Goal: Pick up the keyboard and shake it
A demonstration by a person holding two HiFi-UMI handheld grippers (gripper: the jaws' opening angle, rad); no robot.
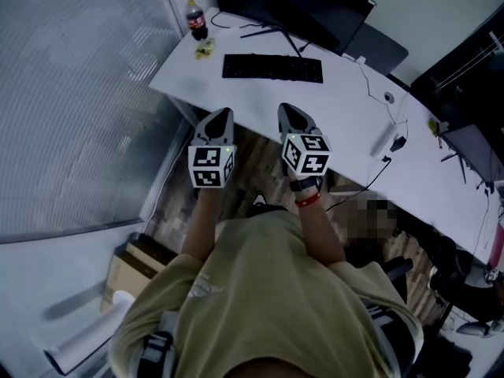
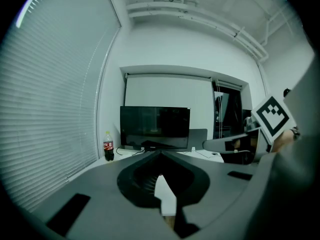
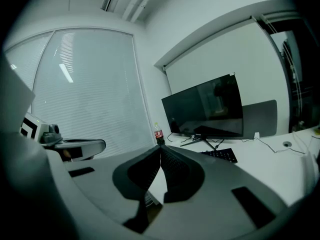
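A black keyboard (image 1: 272, 68) lies on the white desk (image 1: 346, 116), in front of a dark monitor (image 1: 299, 10). In the right gripper view the keyboard (image 3: 221, 155) shows just right of the jaw tips. My left gripper (image 1: 223, 115) and right gripper (image 1: 287, 110) hover side by side at the desk's near edge, short of the keyboard. Both are shut with nothing between the jaws. In the left gripper view my left gripper (image 2: 161, 152) points at the monitor (image 2: 155, 127), and the keyboard is hidden behind the jaws.
A cola bottle (image 1: 196, 20) stands at the desk's far left corner, beside a small yellow item (image 1: 205, 49). Cables (image 1: 378, 93) and a small white block (image 1: 382, 142) lie right of the keyboard. Window blinds (image 1: 71, 101) run along the left. Cardboard boxes (image 1: 130, 270) sit on the floor.
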